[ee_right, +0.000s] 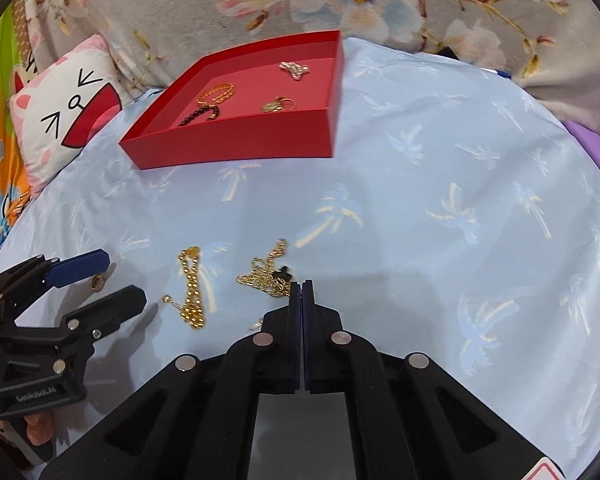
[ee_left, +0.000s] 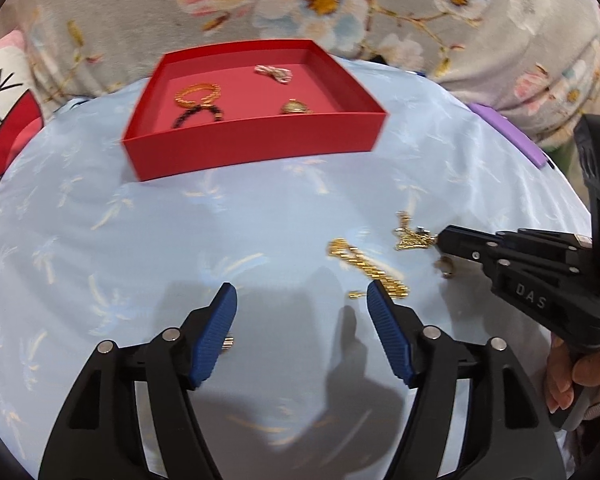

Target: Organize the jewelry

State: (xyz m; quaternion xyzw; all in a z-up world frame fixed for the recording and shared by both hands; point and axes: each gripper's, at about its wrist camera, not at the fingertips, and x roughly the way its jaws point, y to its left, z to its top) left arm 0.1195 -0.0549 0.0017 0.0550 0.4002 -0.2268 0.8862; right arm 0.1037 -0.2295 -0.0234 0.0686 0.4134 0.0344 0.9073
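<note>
The left gripper (ee_left: 302, 294) hangs over the blue cloth (ee_left: 180, 232), jaws apart, nothing between. At three o'clock, the right gripper (ee_right: 301, 283), jaws together, tips touch the thin gold chain (ee_right: 266, 272). The beaded gold chain (ee_right: 192, 292) lies beside; the red tray (ee_left: 256, 148) sits at twelve.

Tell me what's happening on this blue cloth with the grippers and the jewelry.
A person holds a gripper in each hand and is sorting jewelry into a red box, which already holds several pieces. The right gripper has closed at the edge of a thin gold chain lying on the blue cloth; whether it actually has the chain pinched is hard to tell. The left gripper is open, empty, beside a beaded gold chain. A small ring also waits on the cloth.
</note>
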